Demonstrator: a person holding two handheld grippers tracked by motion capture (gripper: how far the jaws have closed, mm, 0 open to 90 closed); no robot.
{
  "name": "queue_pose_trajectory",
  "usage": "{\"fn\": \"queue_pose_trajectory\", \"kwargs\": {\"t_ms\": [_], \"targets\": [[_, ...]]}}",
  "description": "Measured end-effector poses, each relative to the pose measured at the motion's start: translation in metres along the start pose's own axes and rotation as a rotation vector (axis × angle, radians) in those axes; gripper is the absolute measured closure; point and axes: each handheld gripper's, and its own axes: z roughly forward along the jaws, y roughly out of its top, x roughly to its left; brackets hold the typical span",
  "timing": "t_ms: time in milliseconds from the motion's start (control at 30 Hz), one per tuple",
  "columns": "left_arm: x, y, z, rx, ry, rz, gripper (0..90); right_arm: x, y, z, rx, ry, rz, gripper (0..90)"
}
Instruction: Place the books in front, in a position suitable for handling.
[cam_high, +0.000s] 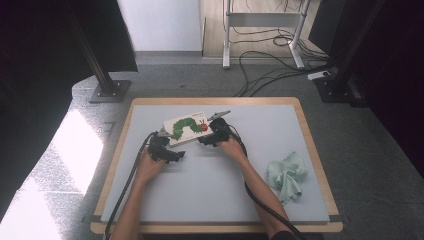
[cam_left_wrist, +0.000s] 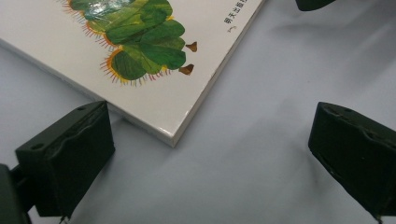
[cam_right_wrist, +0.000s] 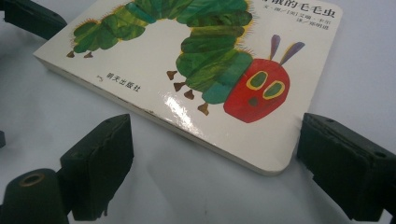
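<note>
Pale grey matting covers the wooden-rimmed table (cam_high: 300, 107), and near its far middle lies the white, thick-paged board book with a green caterpillar and red head on its cover (cam_high: 187, 127), flat, closed and slightly askew. Everything else is best placed against that book. The left gripper (cam_high: 165, 145) sits at its near left corner, jaws spread wide with the sharp corner between them and nothing pinched; the pads rest apart from the card. The right gripper (cam_high: 214, 131) waits at the book's rounded near right corner, jaws likewise parted, one just beside the edge, gripping nothing. Flanking both near corners suggests a two-handed lift or an opening of the cover. A crumpled mint-green cloth (cam_high: 287, 175) lies well to the book's right, out of the way. Bare mat surrounds the book on every side.
</note>
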Motion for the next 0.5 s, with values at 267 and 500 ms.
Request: {"fn": "queue_pose_trajectory", "kwargs": {"t_ms": [267,500], "targets": [[-0.006,-0.004,-0.004,0.000,-0.011,-0.007,0.0,0.008,-0.010,-0.010,-0.007,0.008,-0.001,10.9],[-0.015,-0.010,-0.009,0.002,-0.022,0.002,0.0,0.016,-0.019,-0.018,-0.014,0.012,-0.007,11.2]]}}
